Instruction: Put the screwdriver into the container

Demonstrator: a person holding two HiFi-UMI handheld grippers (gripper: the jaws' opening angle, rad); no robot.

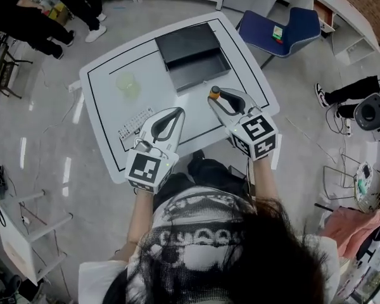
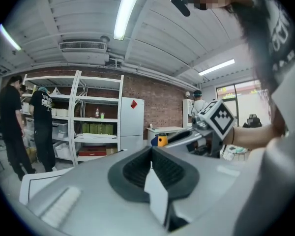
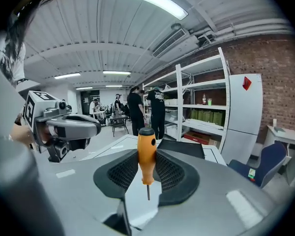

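A white table (image 1: 114,75) with a black outline is seen from above on a pale workshop floor, and a blue chair (image 1: 285,30) is set at the upper right. A dark open container (image 1: 193,52) is placed at the upper centre of the table, with a pale green cup (image 1: 128,84) to its left. The screwdriver (image 3: 146,154) is pinched by its orange handle in the right gripper (image 1: 218,100), just below the container in the frame and apart from it. The left gripper (image 2: 151,151) is held at lower centre, its jaws pressed together on nothing.
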